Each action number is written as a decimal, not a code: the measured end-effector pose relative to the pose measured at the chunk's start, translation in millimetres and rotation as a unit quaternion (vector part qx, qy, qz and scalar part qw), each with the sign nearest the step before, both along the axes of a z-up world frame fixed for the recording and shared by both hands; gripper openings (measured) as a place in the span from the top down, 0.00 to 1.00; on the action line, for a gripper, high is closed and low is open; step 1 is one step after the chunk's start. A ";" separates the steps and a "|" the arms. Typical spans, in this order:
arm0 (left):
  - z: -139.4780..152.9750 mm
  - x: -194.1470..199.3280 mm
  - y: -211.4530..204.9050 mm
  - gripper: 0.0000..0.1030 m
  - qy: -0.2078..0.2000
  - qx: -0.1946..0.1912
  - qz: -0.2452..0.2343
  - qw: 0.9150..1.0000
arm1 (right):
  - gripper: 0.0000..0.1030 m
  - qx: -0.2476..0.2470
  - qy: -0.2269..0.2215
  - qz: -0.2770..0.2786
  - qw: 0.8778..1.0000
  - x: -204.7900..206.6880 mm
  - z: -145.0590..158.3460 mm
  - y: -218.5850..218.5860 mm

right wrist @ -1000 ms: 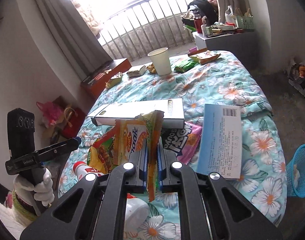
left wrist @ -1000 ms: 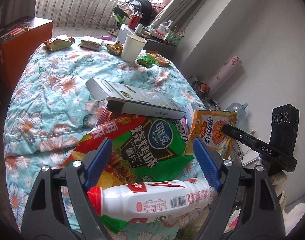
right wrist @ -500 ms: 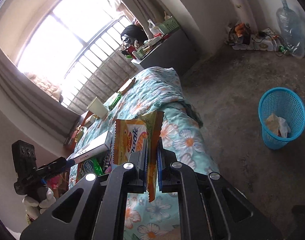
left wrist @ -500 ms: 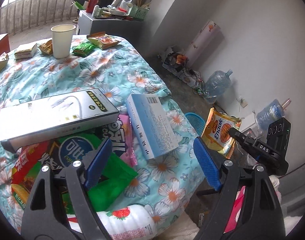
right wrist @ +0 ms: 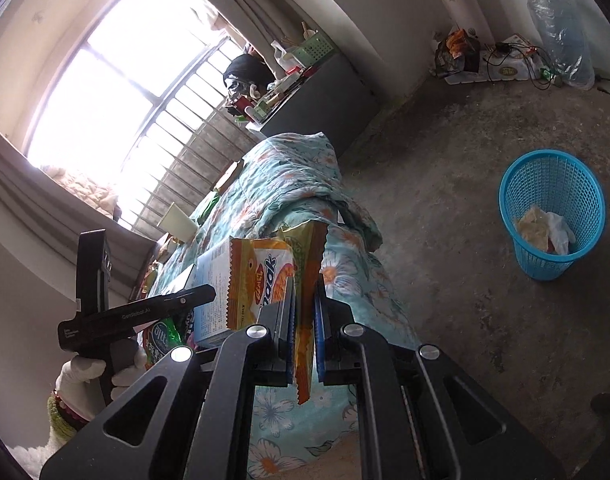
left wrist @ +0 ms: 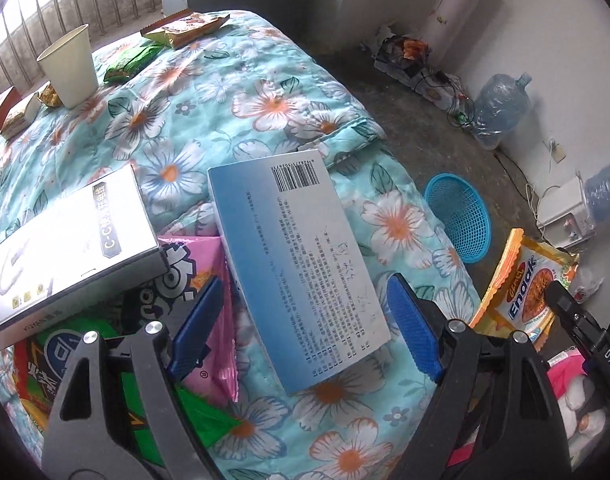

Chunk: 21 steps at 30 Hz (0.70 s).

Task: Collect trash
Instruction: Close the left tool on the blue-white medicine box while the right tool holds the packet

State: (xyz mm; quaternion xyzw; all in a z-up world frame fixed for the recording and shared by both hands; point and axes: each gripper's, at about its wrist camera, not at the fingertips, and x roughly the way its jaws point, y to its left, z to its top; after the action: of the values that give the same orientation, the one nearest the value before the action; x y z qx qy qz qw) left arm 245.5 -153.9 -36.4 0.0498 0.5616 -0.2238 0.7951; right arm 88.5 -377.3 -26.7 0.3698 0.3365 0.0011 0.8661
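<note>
Orange snack wrapper (right wrist: 265, 276), printed "...ook" on the side shown: pinched by a flap between the pads of the right gripper (right wrist: 304, 336), hanging in air past the foot of the bed, off the floral quilt (right wrist: 289, 184). Same wrapper seen from the left wrist (left wrist: 525, 284), low right, just beyond the quilt edge. Likely featherweight, limp, crinkly film; probably slick, so a hold on the crimped serrated edge seems safest (a loose pinch could let it slide out). No fragility to worry about.

Blue mesh wastebasket (right wrist: 553, 216) on the concrete floor, well apart from the wrapper, already holding crumpled paper or plastic. Judged next: carry over and drop.

Left gripper (left wrist: 301, 328) spread wide, empty, hovering over a blue-white carton with barcode (left wrist: 293, 264); fingers (left wrist: 197, 320) either side of its near end, not touching as far as can be told. Beside it a white box (left wrist: 69, 252), pink and green packets partly buried beneath. Paper cup (left wrist: 69, 68) and more wrappers at the far end.

Hidden: wrapper's lower part behind the gripper body; whether it is empty cannot be told. Basket bottom cut off by quilt in the left view.
</note>
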 end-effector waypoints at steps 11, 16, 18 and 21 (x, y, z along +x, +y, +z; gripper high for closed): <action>-23.6 13.6 -18.7 0.23 -0.005 0.045 0.049 0.998 | 0.92 0.005 -0.002 -0.007 1.000 -9.5 -3.7 -7.7; -29.4 15.4 -27.4 0.23 -0.015 0.066 0.045 0.997 | 0.92 0.006 -0.005 -0.015 1.000 -15.2 0.0 -11.7; -29.5 12.8 -29.0 0.23 -0.022 0.072 0.033 0.997 | 0.92 0.005 -0.007 -0.018 1.000 -17.0 1.4 -13.4; -25.2 8.9 -27.2 0.25 -0.033 0.067 0.027 0.997 | 0.92 0.007 -0.010 -0.019 1.000 -18.2 2.9 -15.0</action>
State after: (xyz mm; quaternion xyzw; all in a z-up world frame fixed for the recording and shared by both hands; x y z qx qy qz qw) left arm 254.4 -181.1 -61.5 0.0958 0.5496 -0.1624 0.8139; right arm 70.3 -392.3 -23.8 0.3821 0.3210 -0.0096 0.8665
